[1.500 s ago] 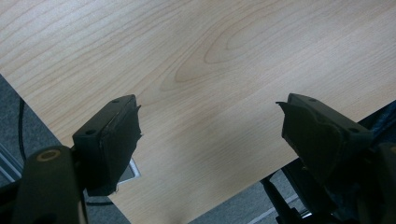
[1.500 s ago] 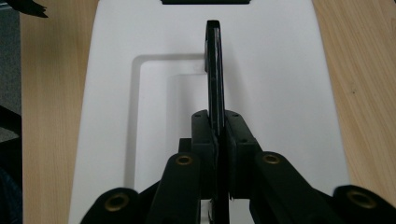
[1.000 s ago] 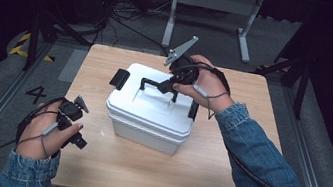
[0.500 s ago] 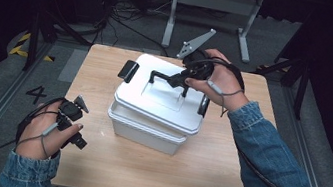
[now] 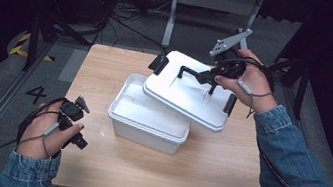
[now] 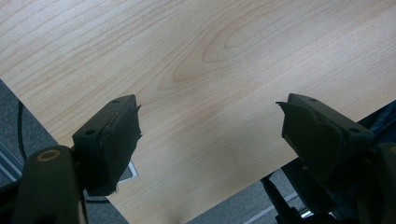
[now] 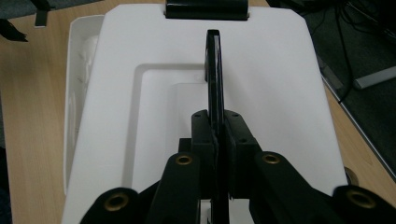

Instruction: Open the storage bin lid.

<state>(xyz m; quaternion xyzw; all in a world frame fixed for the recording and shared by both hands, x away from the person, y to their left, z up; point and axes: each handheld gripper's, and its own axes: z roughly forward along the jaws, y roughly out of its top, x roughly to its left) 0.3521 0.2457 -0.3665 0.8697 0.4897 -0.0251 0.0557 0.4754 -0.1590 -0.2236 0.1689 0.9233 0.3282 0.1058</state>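
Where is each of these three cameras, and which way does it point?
High view: above the person's side, looking forward and down on the table; both forearms and hands show.
Left gripper view: rides the left gripper, open over bare wood.
Right gripper view: rides the right gripper, clamped on the lid's handle.
Shared: high and right gripper views show the white lid and box.
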